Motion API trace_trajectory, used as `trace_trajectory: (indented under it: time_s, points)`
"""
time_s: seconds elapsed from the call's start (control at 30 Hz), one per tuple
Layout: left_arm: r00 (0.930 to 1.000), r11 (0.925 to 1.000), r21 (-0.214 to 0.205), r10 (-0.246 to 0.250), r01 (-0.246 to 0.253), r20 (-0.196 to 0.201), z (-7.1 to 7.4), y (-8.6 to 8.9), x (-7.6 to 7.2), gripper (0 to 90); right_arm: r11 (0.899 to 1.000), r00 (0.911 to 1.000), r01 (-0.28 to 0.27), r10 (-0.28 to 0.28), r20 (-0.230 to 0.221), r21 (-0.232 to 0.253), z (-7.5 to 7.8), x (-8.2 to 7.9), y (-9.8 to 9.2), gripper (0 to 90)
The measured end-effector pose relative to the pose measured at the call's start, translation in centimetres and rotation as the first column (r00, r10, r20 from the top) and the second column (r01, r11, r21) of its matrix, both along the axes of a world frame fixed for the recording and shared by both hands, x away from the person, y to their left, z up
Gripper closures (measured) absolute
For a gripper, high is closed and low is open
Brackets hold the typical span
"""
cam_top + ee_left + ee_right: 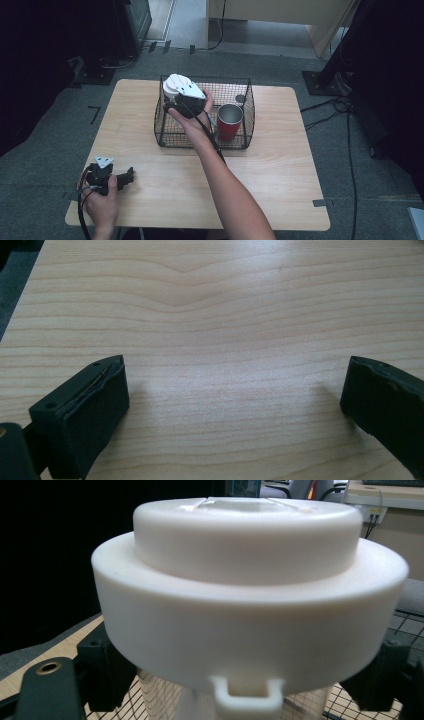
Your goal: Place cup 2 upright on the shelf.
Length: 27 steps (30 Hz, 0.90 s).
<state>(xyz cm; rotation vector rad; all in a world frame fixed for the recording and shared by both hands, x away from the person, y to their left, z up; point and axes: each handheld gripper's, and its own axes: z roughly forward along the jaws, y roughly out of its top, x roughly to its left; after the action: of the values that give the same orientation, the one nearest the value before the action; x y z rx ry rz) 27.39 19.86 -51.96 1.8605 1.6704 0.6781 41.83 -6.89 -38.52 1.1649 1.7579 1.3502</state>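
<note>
My right gripper is held over the left part of a black wire basket and is shut on a clear jar with a wide white lid. In the right gripper view the white lid stands close up. Its clear body sits between the two black jaws of the right gripper, with basket mesh beneath. A red cup with a metal rim stands upright in the basket's right half. My left gripper rests at the table's front left corner. In its own view the left gripper stands open over bare wood.
The wooden table carries the basket at its back middle. A small dark round thing lies in the basket's far right corner. Cables and dark stands line the grey floor around the table.
</note>
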Motion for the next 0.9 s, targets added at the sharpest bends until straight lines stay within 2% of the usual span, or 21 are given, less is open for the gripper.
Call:
trace_trajectory:
  time_s: [0.2,0.33,0.43,0.53,0.7,0.9]
  points:
    - [1.0,1.0,0.003,-0.002,0.002,-0.002,0.0,0.0,0.0,0.0,0.999,0.9993,-0.031,0.031,0.02,0.009,-0.9,1.8,0.1,16.3]
    - [1.0,1.0,0.002,-0.002,0.002,-0.002,0.0,0.0,0.0,0.0,0.999,0.9994,-0.03,0.029,0.019,0.041,-1.8,2.9,0.1,16.3]
    - [1.0,1.0,0.003,-0.002,0.002,-0.002,0.0,0.0,0.0,0.0,0.999,0.9993,-0.032,0.031,0.021,0.026,-2.4,3.5,0.2,16.3]
    - [1.0,1.0,0.003,-0.002,0.002,-0.002,0.0,0.0,0.0,0.0,0.999,0.9993,-0.038,0.037,0.01,0.016,-2.8,4.0,0.3,16.3]
    - [1.0,1.0,0.002,-0.001,0.001,-0.002,0.0,0.0,0.0,0.0,0.998,0.9993,-0.022,0.024,-0.028,0.062,-3.6,4.7,0.2,16.2]
    - [1.0,1.0,0.002,-0.001,0.001,-0.001,0.0,0.0,0.0,0.0,1.0,0.9979,-0.029,0.03,-0.057,0.01,-4.7,5.4,0.1,16.2]
